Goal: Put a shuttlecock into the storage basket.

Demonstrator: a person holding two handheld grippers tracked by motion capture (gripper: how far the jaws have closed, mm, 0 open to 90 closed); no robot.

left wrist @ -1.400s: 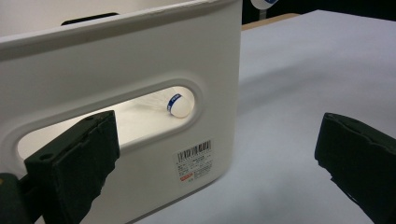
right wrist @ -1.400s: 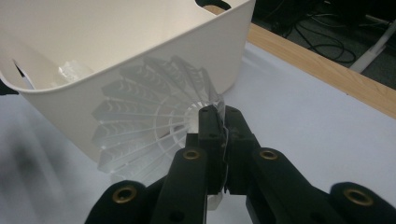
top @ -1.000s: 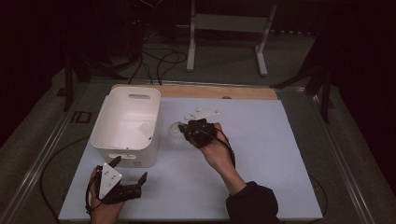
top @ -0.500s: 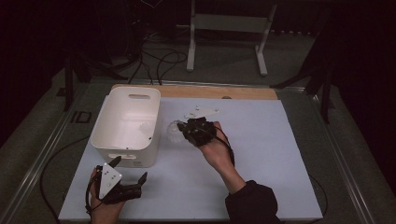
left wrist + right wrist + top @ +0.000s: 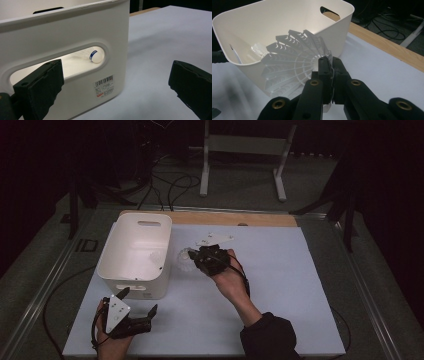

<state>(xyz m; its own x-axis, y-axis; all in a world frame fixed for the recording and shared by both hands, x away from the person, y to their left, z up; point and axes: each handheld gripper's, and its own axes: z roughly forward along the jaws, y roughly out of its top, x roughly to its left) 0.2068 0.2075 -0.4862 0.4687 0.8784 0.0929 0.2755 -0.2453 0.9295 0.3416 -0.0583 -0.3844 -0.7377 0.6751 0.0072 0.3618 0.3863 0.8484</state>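
My right gripper (image 5: pixel 331 67) is shut on the edge of a white plastic shuttlecock's skirt (image 5: pixel 289 65), which fans out toward the white bin (image 5: pixel 274 15). In the high view that right gripper (image 5: pixel 197 260) holds the shuttlecock (image 5: pixel 185 260) just right of the bin's right wall (image 5: pixel 165 255), low over the table. A second shuttlecock (image 5: pixel 95 56), with a white cork and a blue band, lies inside the bin and shows through the handle slot. My left gripper (image 5: pixel 117 87) is open and empty in front of the bin's near wall (image 5: pixel 75 32), near the table's front left (image 5: pixel 138 301).
A white sheet (image 5: pixel 280 285) covers the table, and a wooden strip (image 5: pixel 225 218) runs along its far edge. Beyond it a white metal stand (image 5: pixel 245 150) and cables (image 5: pixel 170 185) sit on the floor. The bin's near wall carries a barcode label (image 5: pixel 105 86).
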